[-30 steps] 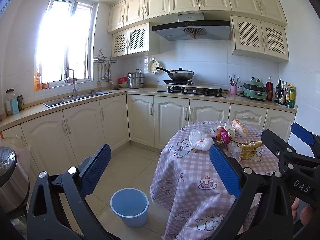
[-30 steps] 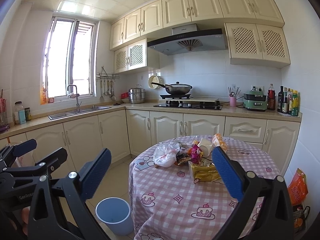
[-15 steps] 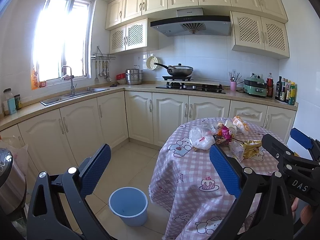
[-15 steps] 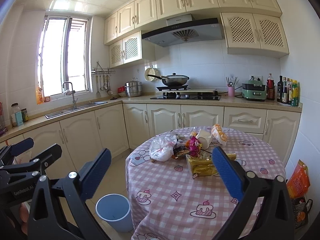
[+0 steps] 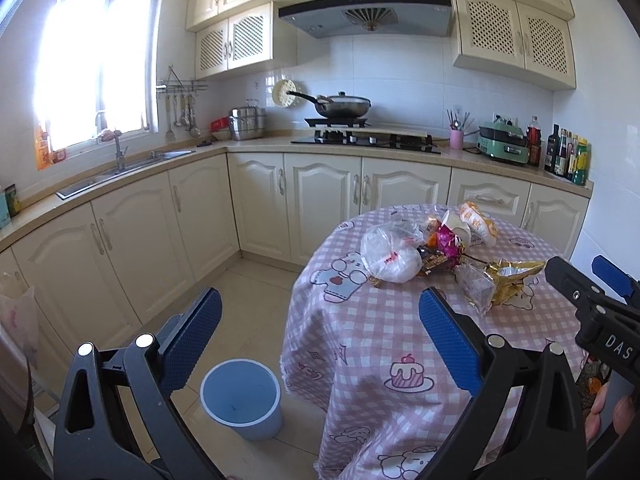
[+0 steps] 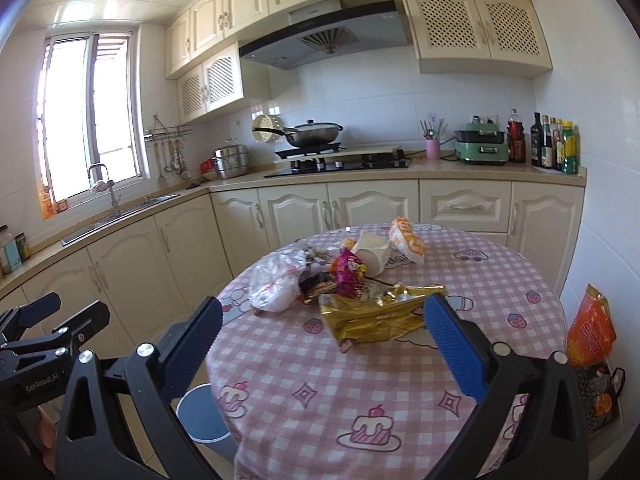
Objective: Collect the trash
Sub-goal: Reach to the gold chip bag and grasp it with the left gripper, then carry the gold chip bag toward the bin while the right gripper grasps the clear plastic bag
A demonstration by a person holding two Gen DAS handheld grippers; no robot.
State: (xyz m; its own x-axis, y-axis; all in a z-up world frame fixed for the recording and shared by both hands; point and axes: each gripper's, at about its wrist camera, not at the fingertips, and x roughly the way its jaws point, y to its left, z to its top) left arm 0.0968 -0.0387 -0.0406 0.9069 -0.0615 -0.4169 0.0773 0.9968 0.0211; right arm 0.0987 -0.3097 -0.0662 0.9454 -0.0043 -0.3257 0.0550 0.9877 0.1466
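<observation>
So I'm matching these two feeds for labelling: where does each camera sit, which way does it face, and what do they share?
Left wrist: sits on the left tool, facing the kitchen, blue bin and table; own open fingers show, plus the right tool and a hand.
Right wrist: sits on the right tool, over the table, facing the gold wrapper; own open fingers, left tool.
Shared: the trash pile, the bin and the stove.

Left wrist view: from tabletop's [image 5: 360, 320] left, facing kitchen's far wall. Right wrist view: nearer, over tabletop [image 6: 460, 300]. Both share trash pile [image 5: 436, 252] [image 6: 344, 284], blue bin [image 5: 240, 400] [image 6: 200, 416].
</observation>
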